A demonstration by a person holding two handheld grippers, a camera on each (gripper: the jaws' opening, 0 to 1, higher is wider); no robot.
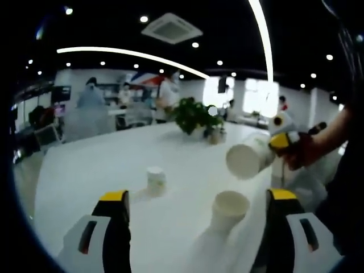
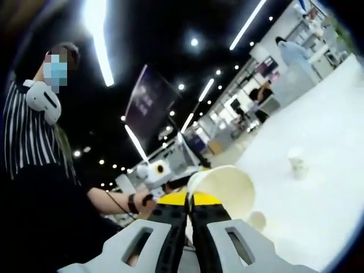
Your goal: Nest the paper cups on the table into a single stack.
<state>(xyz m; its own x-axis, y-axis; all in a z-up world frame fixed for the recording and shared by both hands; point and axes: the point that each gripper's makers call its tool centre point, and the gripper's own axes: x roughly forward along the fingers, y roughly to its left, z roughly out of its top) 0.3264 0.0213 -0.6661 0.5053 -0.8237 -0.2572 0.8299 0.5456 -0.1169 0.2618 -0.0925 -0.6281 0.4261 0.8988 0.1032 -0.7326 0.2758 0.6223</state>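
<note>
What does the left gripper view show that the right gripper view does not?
Left gripper view alone: a potted plant at the table's far side, and the left gripper open over an upright cup. Right gripper view alone: the person's striped sleeve. Both: the white table, the right gripper shut on a tilted paper cup, and a smaller cup standing apart.

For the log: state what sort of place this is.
Probably an open-plan office or canteen: recessed ceiling spotlights and a ceiling air-conditioning unit, a long white table with a green potted plant, people standing behind.
</note>
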